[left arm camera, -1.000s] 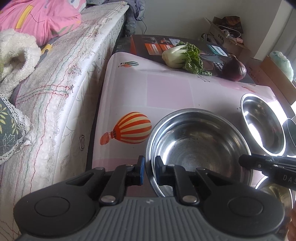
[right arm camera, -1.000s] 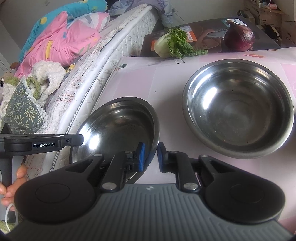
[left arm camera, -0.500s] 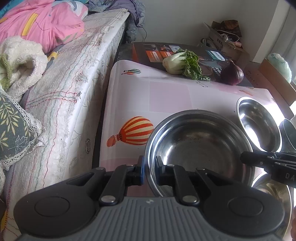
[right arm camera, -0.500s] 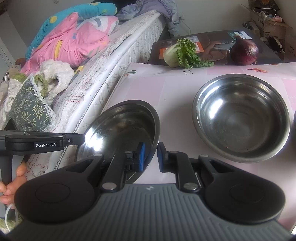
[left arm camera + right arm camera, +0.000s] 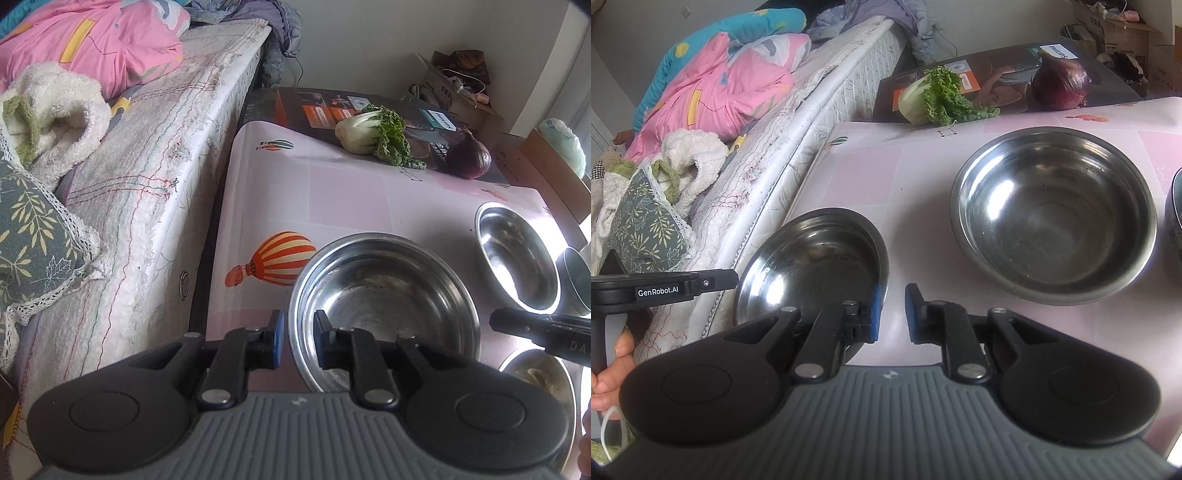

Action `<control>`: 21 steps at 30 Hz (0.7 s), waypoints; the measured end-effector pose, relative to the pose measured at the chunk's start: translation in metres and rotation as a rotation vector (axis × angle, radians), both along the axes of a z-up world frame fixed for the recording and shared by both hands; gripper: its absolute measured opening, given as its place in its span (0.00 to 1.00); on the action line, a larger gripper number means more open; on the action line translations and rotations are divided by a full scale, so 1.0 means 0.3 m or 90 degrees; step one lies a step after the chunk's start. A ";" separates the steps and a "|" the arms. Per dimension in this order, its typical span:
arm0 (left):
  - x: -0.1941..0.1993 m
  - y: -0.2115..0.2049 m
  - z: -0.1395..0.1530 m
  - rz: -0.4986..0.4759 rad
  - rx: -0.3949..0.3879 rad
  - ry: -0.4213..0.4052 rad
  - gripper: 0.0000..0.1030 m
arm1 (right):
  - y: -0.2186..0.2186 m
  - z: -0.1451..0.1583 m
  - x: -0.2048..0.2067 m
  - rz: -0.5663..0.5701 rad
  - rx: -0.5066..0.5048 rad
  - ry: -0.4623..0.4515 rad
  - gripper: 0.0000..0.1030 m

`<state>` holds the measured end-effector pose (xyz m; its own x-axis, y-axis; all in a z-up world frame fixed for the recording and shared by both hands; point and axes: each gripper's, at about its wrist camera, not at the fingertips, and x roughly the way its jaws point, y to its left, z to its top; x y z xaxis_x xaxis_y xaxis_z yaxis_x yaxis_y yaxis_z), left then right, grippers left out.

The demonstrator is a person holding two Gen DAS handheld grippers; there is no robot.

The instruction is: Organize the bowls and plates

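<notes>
A steel bowl (image 5: 384,295) sits on the pink tablecloth near the front left corner; it also shows in the right wrist view (image 5: 812,266). My left gripper (image 5: 297,341) is open with its jaws on either side of that bowl's near rim. My right gripper (image 5: 890,310) is open, its left finger over the same bowl's right rim. A second steel bowl (image 5: 1052,214) stands to the right; it shows in the left wrist view too (image 5: 517,254). Another steel bowl (image 5: 535,384) lies at the near right, partly hidden.
A bed (image 5: 155,177) with a pink quilt runs along the table's left edge. Bok choy (image 5: 373,134) and a red onion (image 5: 469,158) lie on a dark box at the back. A dark bowl (image 5: 1174,218) is cut off at the right edge. Cardboard boxes stand beyond.
Both grippers have opened from shut on the near bowl's rim. The bowl, held tilted before, now rests lower on the table. Both cameras have drawn back a little.
</notes>
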<state>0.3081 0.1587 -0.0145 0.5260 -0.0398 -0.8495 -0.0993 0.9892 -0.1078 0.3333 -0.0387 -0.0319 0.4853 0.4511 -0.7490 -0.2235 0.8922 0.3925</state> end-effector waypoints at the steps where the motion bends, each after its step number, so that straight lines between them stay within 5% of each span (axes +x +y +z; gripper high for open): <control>1: 0.007 0.018 -0.011 0.010 -0.007 0.010 0.19 | -0.005 -0.004 0.005 -0.005 0.008 0.005 0.17; 5: 0.035 0.049 -0.059 0.018 -0.041 0.049 0.29 | 0.004 -0.028 0.032 -0.007 0.031 0.029 0.27; 11: 0.064 0.052 -0.119 0.020 -0.078 0.079 0.28 | 0.044 -0.076 0.063 0.001 0.042 0.060 0.27; 21: 0.089 0.031 -0.133 0.010 -0.081 0.081 0.16 | 0.084 -0.119 0.089 0.010 0.048 0.074 0.20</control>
<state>0.3350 0.1681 -0.0543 0.4166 -0.1436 -0.8977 -0.1361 0.9665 -0.2177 0.3600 -0.0134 -0.0677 0.3891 0.5152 -0.7636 -0.1867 0.8559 0.4823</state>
